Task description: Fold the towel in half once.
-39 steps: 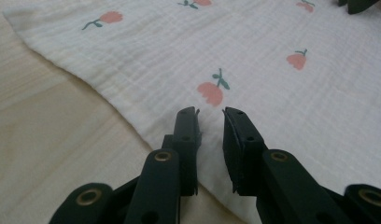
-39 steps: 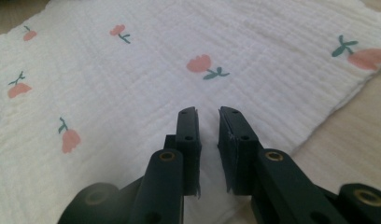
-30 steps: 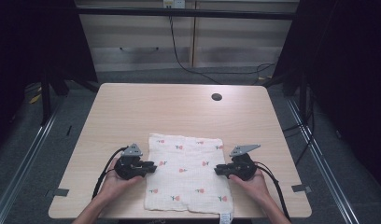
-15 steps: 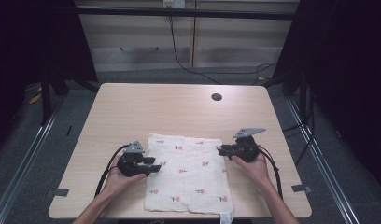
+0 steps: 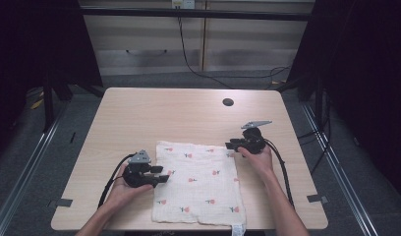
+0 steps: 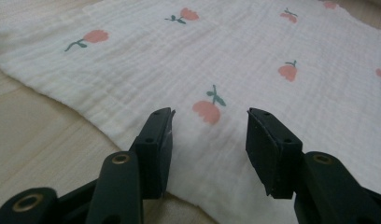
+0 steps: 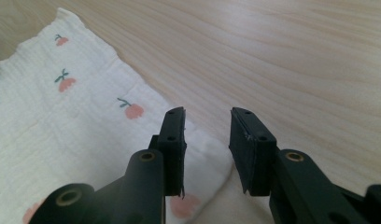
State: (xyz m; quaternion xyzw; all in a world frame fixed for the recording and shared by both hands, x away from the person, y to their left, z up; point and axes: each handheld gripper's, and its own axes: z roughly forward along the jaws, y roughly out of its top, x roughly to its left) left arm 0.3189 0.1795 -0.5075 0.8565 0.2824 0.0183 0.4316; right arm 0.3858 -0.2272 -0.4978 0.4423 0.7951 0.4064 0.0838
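Left gripper (image 5: 161, 175): jaws apart, just been opening, nothing clamped; at the cloth's left edge.
Cloth (image 5: 198, 184): flat, long axis running away from the person, near the front edge.
Right gripper (image 5: 229, 146): jaws apart, just been opening, nothing held; over the far right corner.
Table (image 5: 164, 110): bare wood.
Room: dark; cables behind.

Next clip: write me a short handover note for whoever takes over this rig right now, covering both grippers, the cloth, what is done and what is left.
Left gripper: open, jaws just been opening, nothing between them, over the left edge of the white crinkled cloth with pink flower print.
Right gripper: open, jaws just been opening, nothing gripped, at the cloth's far right corner.
Cloth: flat on the light wooden table, near edge at the table's front.
Done: cloth is laid out and released.
Left: probably regrip edges or corners for a next fold; none is taken yet.
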